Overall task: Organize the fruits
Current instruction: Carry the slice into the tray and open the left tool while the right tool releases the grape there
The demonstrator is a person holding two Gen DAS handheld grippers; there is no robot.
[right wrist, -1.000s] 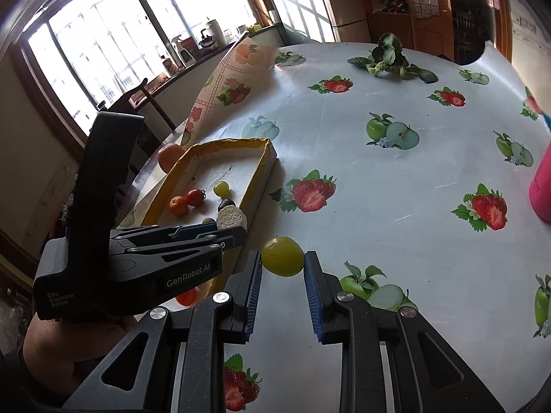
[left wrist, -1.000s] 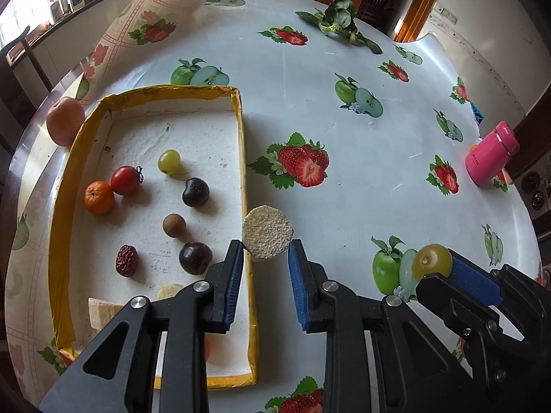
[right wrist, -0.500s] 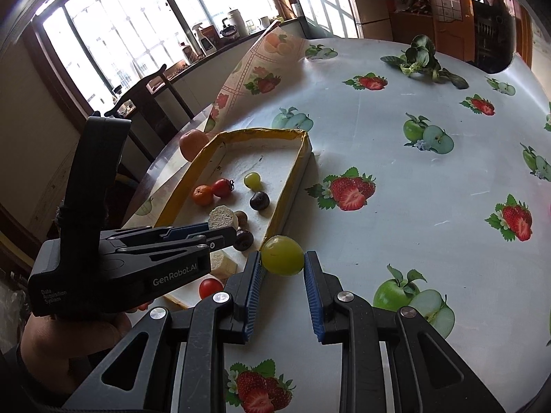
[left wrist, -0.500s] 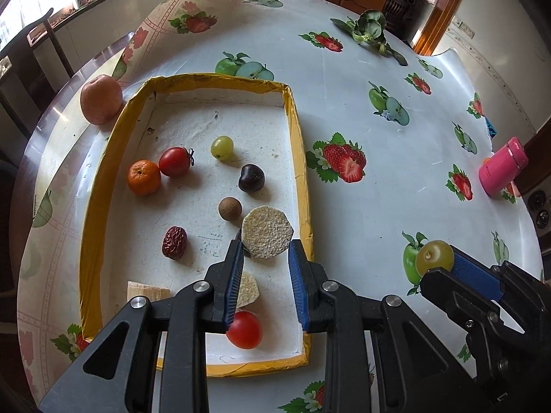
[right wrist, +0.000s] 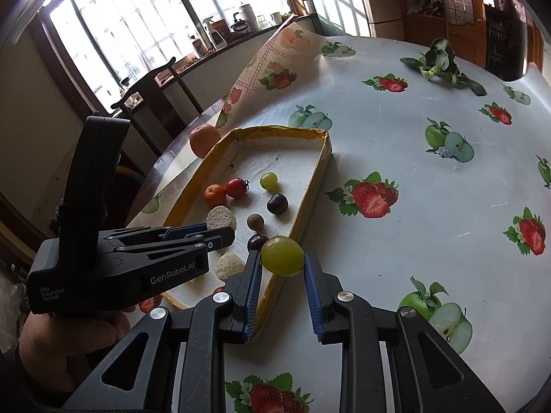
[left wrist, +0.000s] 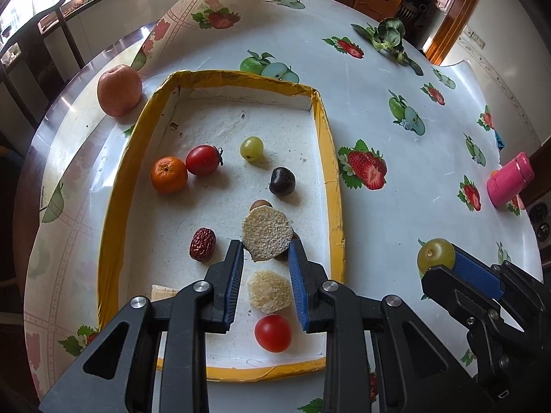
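Left gripper (left wrist: 265, 258): pinches the rough slice (left wrist: 267, 237).
Right gripper (right wrist: 282, 268): squeezes the green grape (right wrist: 282, 255).
Risk: grape could roll past the tray (left wrist: 335, 186) wall at 3 o'clock.

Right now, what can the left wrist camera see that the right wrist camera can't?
Only the left wrist view shows the pink bottle and the wrinkled red date in the tray. Only the right wrist view shows the windows and the kettle on the sill. Both show the tray, the orange, the apple and the big green grape between the right gripper's fingers.
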